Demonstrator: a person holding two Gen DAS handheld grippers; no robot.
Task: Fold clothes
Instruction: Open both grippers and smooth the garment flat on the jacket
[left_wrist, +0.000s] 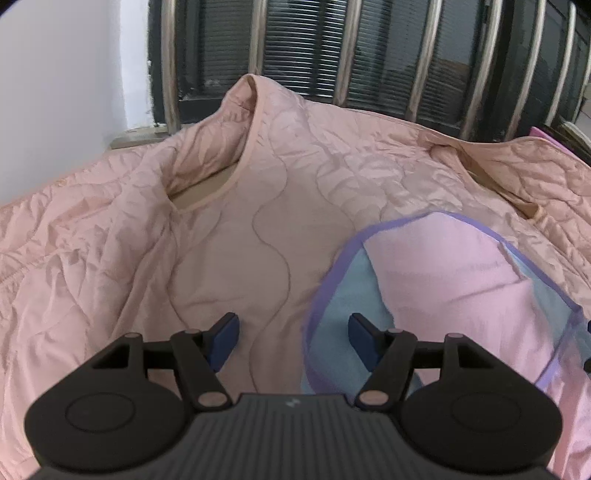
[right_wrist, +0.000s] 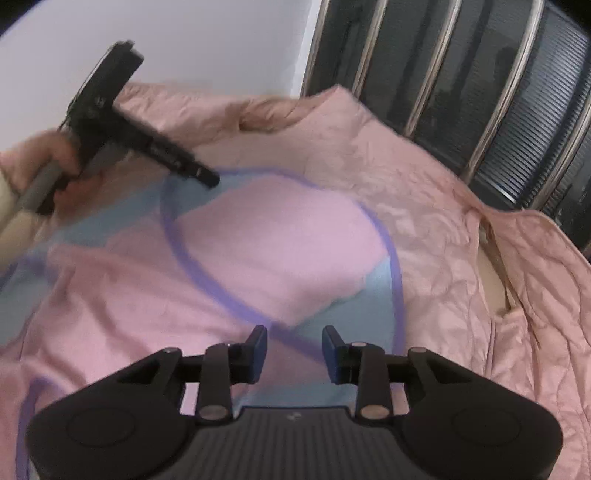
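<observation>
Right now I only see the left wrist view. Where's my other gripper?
Observer: The right gripper hangs over the pink and blue garment, jaws apart, nothing between them.
Operator: Can you see my left one from there?
Observer: Yes, the left gripper shows at the upper left, held in a hand.
Operator: Is the purple edge bigger than I see?
Observer: Yes, the purple trim makes a whole loop, with more pink cloth spreading left on the quilt.

Garment lies on quilt; railing behind.
</observation>
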